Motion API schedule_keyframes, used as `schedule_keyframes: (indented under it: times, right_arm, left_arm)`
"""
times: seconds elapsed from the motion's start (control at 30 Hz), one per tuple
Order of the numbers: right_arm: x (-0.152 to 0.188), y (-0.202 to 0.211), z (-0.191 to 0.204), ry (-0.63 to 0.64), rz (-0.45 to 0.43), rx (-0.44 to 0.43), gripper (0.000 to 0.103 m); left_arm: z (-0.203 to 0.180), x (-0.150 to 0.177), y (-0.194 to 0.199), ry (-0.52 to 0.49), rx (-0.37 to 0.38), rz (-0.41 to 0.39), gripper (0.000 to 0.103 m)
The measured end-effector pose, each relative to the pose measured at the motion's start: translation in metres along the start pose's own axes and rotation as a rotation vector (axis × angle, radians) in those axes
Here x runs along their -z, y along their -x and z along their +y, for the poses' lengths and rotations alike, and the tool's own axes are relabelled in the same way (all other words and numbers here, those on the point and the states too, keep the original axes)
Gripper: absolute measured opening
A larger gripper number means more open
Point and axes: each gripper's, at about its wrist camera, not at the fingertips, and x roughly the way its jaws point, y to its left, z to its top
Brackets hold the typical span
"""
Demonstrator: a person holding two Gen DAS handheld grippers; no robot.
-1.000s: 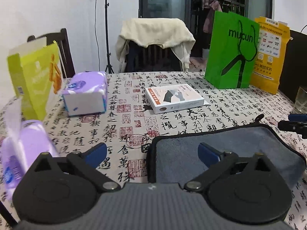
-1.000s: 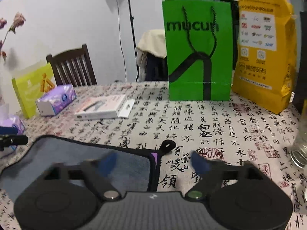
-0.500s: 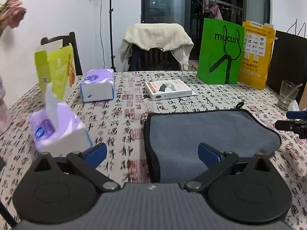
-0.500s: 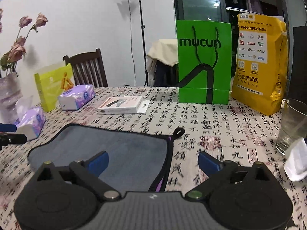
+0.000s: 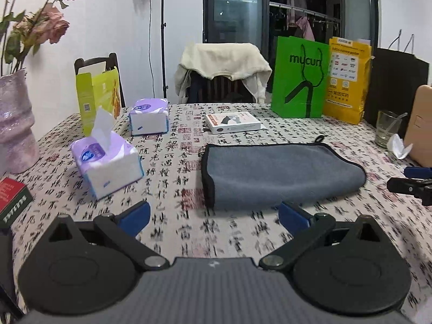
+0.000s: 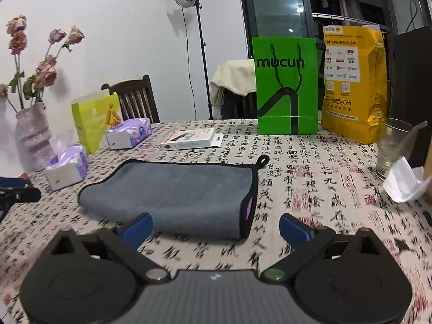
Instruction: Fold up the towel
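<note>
Left wrist view: folded towel [image 5: 272,172] flat on table [image 5: 175,162], both grippers [image 5: 213,217] [image 6: 214,228] spread wide, empty.

**Both claws back away from the towel**

A second ago each claw straddled an end of the towel [image 5: 275,174], blue fingertips over the cloth. Now the left claw [image 5: 213,217] and right claw [image 6: 214,228] sit clear of it, nearer the table [image 5: 172,162] edge, jaws wide apart as before. Each view widens, taking in the whole folded towel.
</note>
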Motion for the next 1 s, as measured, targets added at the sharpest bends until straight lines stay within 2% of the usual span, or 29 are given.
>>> schedule_keyframes:
  times: [0.4, 1.0]
  right_arm:
    - [0.044, 0.073, 0.044, 0.094, -0.052, -0.012, 0.103]
    - [0.107, 0.152, 0.084, 0.091, -0.113, -0.031, 0.103]
  left_arm:
    - [-0.015, 0.047, 0.063, 0.030, 0.028, -0.062, 0.103]
    - [-0.035, 0.115, 0.144, 0.001, 0.035, -0.135, 0.103]
